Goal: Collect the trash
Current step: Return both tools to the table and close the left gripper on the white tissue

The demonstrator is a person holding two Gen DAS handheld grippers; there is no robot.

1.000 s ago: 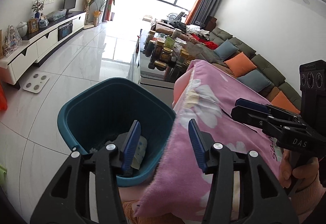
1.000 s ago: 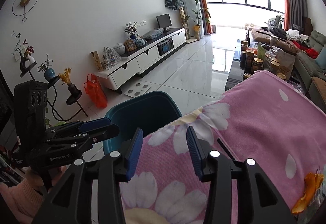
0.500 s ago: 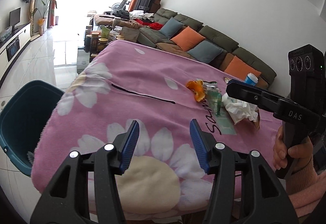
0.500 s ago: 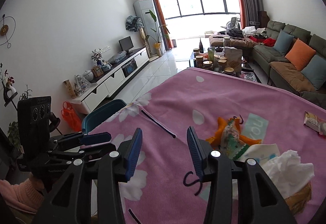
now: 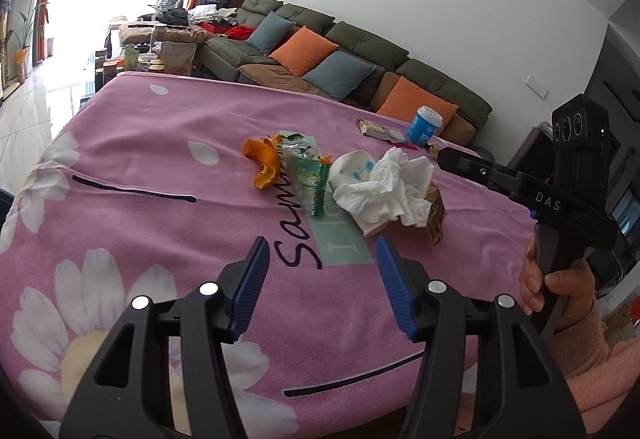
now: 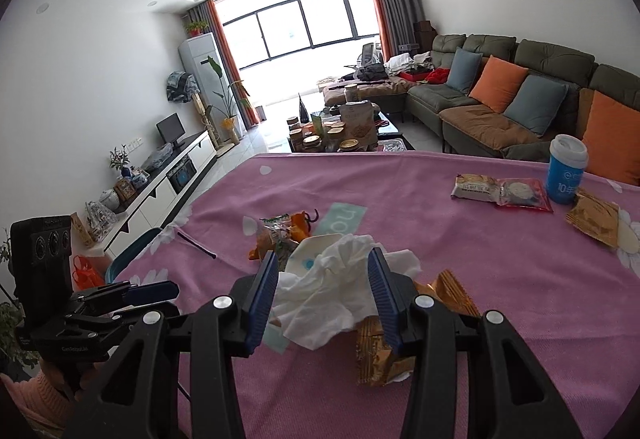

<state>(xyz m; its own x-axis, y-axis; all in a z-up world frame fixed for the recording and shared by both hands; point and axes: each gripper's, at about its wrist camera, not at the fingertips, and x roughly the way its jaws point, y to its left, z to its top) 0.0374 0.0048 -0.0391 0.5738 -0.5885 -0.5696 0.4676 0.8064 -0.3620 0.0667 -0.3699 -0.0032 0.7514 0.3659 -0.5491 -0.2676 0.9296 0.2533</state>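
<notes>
Right wrist: right gripper (image 6: pixel 322 293) angled over tissue (image 6: pixel 332 291)

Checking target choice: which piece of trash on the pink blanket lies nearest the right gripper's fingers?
The crumpled white tissue, seen right between the open right gripper fingers. The orange peel and red-white wrapper lie farther off.

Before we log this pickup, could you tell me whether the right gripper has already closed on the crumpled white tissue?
No: the right gripper stands open, its blue pads clear of the crumpled white tissue lying on the pink blanket.
</notes>
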